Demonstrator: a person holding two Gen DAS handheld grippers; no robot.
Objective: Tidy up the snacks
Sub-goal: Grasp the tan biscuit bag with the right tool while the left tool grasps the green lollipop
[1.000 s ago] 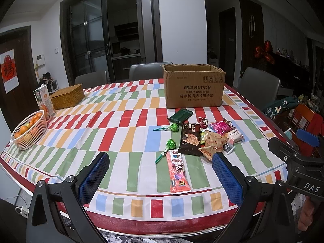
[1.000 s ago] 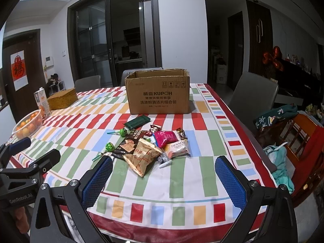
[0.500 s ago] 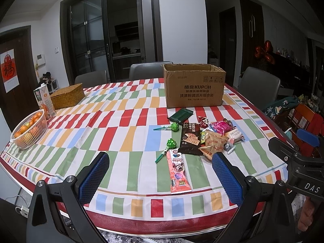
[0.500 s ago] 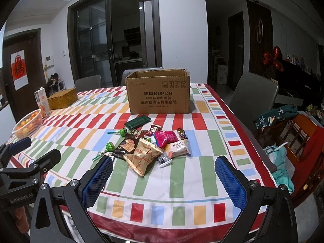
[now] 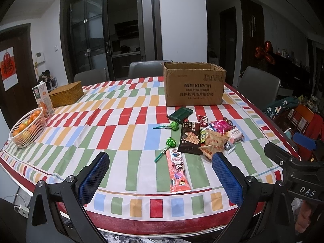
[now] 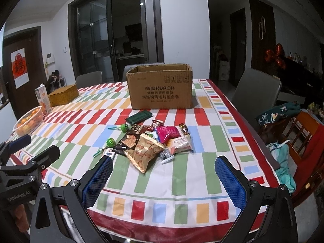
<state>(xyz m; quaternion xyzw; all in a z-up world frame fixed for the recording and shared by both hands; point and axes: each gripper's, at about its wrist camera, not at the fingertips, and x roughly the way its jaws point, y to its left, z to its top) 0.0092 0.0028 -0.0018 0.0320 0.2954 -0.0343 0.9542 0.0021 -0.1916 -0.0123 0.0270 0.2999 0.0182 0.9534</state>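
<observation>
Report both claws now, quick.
Left claw: open, holding nothing.
Right claw: open, holding nothing.

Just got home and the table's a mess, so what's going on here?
A person holds a two-finger gripper in each hand at the near edge of the table with the striped cloth. The left gripper and right gripper are both open and hold nothing. A pile of snack packets, two green lollipops and a long pink packet lie loose on the cloth. The open brown cardboard box stands behind them. Nothing has been picked up yet.
</observation>
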